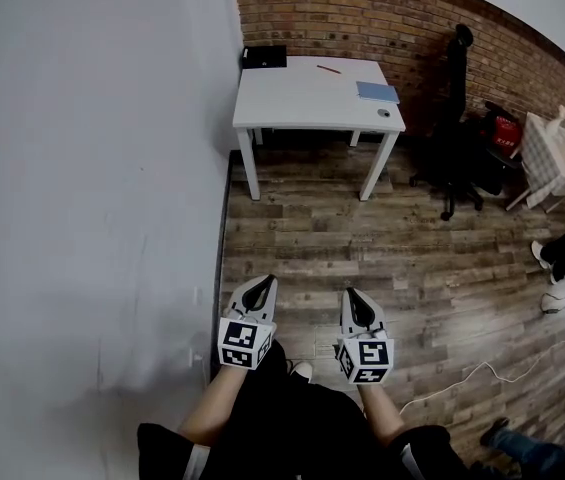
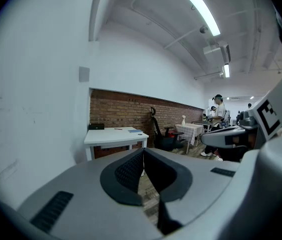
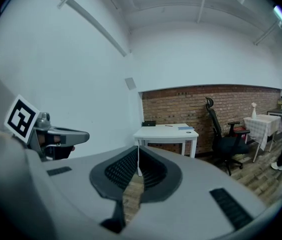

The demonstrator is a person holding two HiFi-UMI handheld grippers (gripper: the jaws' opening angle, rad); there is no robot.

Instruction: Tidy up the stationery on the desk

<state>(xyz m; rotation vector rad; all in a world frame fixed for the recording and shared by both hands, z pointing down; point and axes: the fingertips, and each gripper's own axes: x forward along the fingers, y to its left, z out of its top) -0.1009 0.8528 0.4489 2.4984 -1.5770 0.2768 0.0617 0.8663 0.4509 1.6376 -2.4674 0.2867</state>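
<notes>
Facing the white desk (image 1: 302, 103) from well back, with wood floor (image 1: 362, 248) lying between. Held out toward the desk, side by side: left gripper (image 1: 264, 284) and right gripper (image 1: 353, 296), each closed right up, pads meeting, nothing caught between them.

On the desk's far left corner, a black box (image 1: 264, 57). Near the desk's far edge, a red pen (image 1: 329, 69). Toward the desk's right side, a blue notebook (image 1: 377, 92). By the desk's front right corner, a small dark item (image 1: 384, 113), too small to name.

Hard against the desk's left side, a plain white wall (image 1: 92, 168); behind the desk, a brick wall (image 1: 382, 13). Just right of the desk, close to its right legs, a black office chair (image 1: 457, 143). Further right of the desk, a small table with a checked cloth (image 1: 554, 158), and something red (image 1: 507, 130) beside it. Well out from the desk's front right, a white cable (image 1: 485, 366) trailing over the boards and another person's shoe (image 1: 540, 254).
</notes>
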